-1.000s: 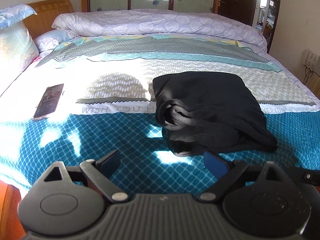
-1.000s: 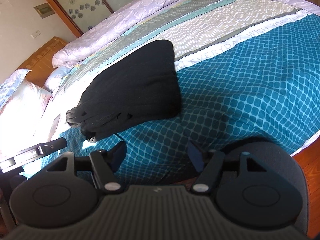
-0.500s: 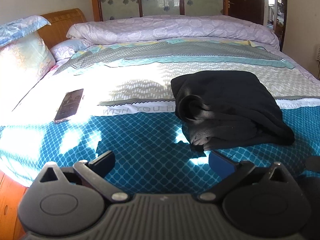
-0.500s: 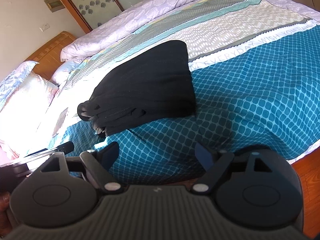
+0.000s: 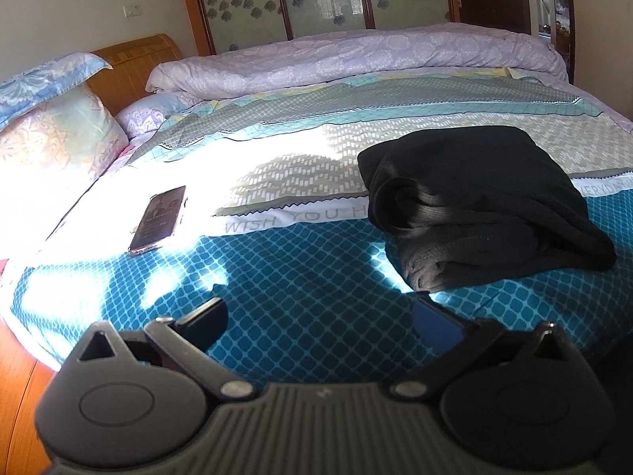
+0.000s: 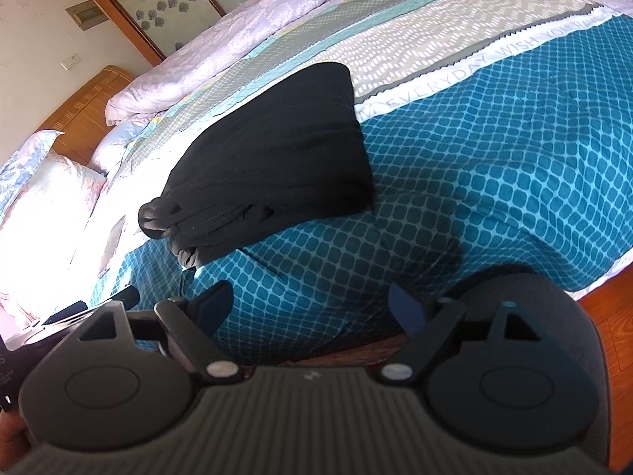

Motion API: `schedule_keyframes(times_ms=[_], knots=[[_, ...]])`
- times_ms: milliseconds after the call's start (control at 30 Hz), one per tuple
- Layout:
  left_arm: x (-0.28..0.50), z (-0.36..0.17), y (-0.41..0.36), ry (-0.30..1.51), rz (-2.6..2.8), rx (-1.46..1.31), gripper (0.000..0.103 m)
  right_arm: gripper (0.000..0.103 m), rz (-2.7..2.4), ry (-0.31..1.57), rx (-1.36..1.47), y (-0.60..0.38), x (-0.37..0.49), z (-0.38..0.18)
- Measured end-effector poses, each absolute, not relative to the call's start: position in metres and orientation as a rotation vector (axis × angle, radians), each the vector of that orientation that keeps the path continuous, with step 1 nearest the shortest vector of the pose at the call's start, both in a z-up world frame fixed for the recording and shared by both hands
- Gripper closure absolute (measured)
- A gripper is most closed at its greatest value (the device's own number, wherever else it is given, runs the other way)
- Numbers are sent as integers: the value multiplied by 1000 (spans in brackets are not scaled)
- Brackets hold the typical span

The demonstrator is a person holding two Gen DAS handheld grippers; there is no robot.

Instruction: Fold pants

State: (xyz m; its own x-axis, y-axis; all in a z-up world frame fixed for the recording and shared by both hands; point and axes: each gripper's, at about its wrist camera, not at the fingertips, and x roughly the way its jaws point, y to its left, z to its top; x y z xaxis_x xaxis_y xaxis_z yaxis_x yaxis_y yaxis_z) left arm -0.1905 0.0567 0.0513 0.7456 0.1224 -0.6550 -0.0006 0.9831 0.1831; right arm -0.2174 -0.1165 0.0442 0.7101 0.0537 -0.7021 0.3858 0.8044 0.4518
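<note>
Hovering wide open and empty, the left gripper (image 5: 318, 316) and right gripper (image 6: 310, 303) sit off the near bed (image 5: 300, 277) edge, apart from the folded black pants (image 5: 478, 198). Looks basically done imo; if tidying, I'd tuck that bunched left end under.

left tongs (image 5: 318, 318): black ribbed body, two round discs, silver pivot screws, blue-padded fingers
right tongs (image 6: 310, 308): same build
</note>
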Motion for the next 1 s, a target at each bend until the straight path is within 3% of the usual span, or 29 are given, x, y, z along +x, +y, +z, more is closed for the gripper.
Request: schedule_keyframes(times_ms=[233, 1000], knots=[[-182, 41, 51, 812, 80, 230, 0, 15, -189, 791, 634, -120, -217, 40], [-180, 45, 57, 824, 74, 189, 0, 14, -186, 800, 632, -125, -216, 38]])
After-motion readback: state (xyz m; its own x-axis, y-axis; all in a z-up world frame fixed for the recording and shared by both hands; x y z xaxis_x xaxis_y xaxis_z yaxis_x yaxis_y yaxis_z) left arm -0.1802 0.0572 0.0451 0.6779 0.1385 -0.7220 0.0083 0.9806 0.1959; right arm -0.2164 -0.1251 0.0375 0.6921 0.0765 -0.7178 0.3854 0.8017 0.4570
